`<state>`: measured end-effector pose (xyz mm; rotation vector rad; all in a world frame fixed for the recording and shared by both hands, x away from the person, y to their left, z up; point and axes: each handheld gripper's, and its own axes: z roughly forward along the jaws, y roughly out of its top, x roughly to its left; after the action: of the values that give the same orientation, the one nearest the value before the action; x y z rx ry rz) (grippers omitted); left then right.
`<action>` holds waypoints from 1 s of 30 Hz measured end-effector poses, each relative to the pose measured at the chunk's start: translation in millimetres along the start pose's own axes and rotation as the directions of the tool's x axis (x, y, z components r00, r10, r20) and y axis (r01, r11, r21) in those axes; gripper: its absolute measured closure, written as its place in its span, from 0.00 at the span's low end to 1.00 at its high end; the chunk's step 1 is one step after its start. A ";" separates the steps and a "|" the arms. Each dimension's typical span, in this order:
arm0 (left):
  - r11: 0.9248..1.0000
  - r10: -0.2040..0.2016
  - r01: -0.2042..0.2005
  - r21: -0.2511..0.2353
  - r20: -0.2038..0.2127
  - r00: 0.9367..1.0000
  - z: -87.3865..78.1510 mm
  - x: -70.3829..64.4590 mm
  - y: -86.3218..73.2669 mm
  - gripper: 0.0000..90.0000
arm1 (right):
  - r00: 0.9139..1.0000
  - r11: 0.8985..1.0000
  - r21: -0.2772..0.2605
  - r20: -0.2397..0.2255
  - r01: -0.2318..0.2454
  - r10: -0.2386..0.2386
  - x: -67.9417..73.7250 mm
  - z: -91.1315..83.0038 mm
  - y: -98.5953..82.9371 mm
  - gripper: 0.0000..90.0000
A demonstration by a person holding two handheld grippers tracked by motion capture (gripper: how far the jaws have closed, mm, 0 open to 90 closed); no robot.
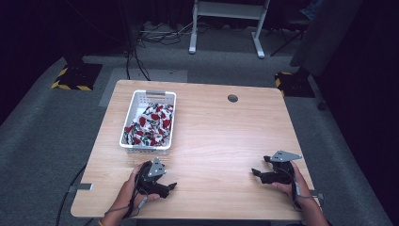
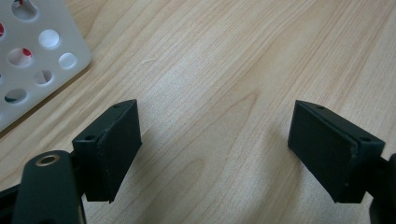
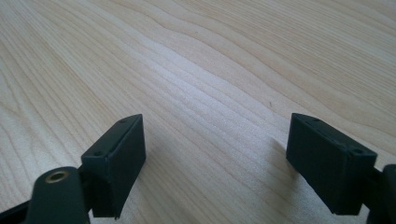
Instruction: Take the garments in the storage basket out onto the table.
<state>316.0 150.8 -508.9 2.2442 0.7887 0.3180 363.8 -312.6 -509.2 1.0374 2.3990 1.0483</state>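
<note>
1. Currently left gripper point(image 1: 170, 186) rests on the light wooden table point(image 1: 221, 136), jaws spread, empty.
2. Right gripper point(image 1: 254, 172) likewise, jaws apart.
3. Red-patterned white cloth point(image 1: 151, 124) sits in white perforated plastic basket point(image 1: 141, 97), near left gripper.

**Pale wood counter, one basket on it**

The counter point(image 1: 221, 141) is a light wood-grain top with rounded corners and a small round dark hole point(image 1: 232, 98) near its far edge. A white perforated basket point(image 1: 133, 146) stands on its far left part, holding a red-and-white patterned cloth point(image 1: 151, 125). The counter stands on grey carpeted floor point(image 1: 42, 132).
</note>
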 end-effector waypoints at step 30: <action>1.000 0.011 -0.009 0.029 -0.079 0.997 -18.3 -4.3 13.8 0.20 | 1.000 1.000 0.002 -0.007 0.005 -0.005 -1.2 0.3 0.4 0.22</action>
<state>310.8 150.7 -486.2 2.2751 0.8289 0.4053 364.9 -313.1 -509.1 1.0295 2.4079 1.0498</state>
